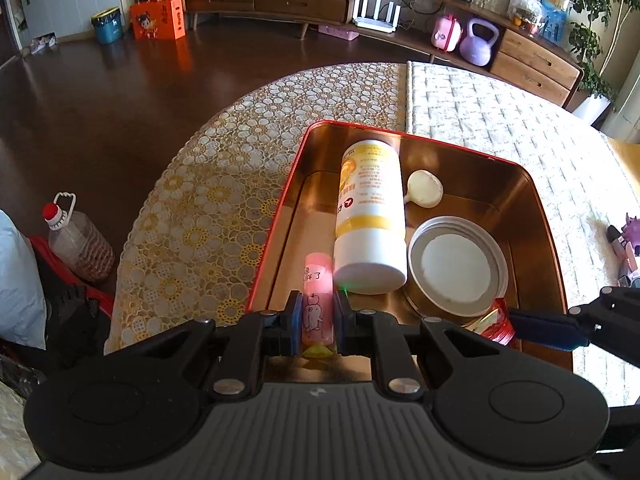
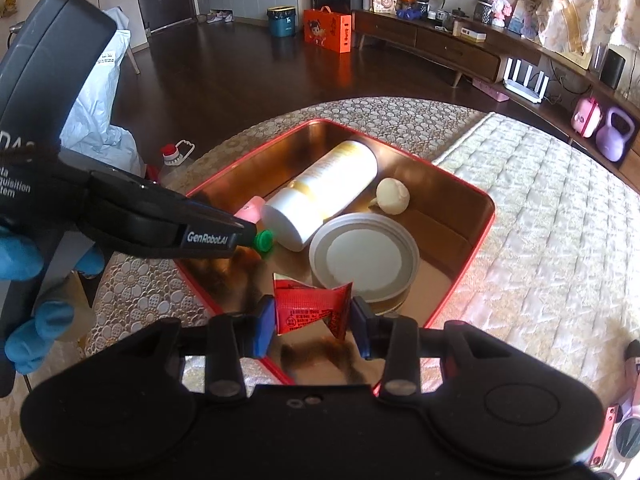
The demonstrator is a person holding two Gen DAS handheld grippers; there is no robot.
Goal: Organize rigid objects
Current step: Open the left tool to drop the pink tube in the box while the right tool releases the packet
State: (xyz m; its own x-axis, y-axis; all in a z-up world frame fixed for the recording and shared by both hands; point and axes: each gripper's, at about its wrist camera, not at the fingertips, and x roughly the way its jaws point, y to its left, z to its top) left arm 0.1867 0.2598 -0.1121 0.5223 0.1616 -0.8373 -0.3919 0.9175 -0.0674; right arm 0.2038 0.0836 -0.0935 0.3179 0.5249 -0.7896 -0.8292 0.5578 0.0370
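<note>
A: Round tabletop (image 1: 208, 184) under a lace-patterned cloth, a quilted white cover (image 1: 500, 128) over its far half.

B: On it, a red-rimmed metal tin (image 1: 280, 208) with a shiny gold inside, open at the top, straddling both covers.

A: Inside the tin, largest first?

B: White and yellow bottle (image 1: 370, 208) on its side, base towards the cameras. Just beside it, a round silver lid (image 1: 456, 264), flat on the floor of the tin. Beyond the lid, a small cream-coloured rounded piece (image 1: 425, 188) near the far wall.

A: And the left claw (image 1: 318, 312)?

B: Clamped on a pink tube (image 1: 318, 300) with a cartoon print, lengthwise between the blue pads, low in the tin's near left corner, next to the bottle's base. Green cap (image 2: 264, 240) visible past the claw tip in the right wrist view. Blue-gloved hand (image 2: 24, 264) on the grip.

A: Right claw (image 2: 312, 320)?

B: Slightly apart, with a crumpled red sachet (image 2: 312, 308) between the blue pads over the tin's near edge. One corner of the sachet close to the right pad, the left side against the other; firm pressure impossible to tell.

A: Off the tabletop?

B: Dark wooden floor (image 1: 100, 100), a low sideboard (image 1: 272, 4) along the wall, a purple kettlebell (image 1: 478, 42) beneath its shelf.
</note>
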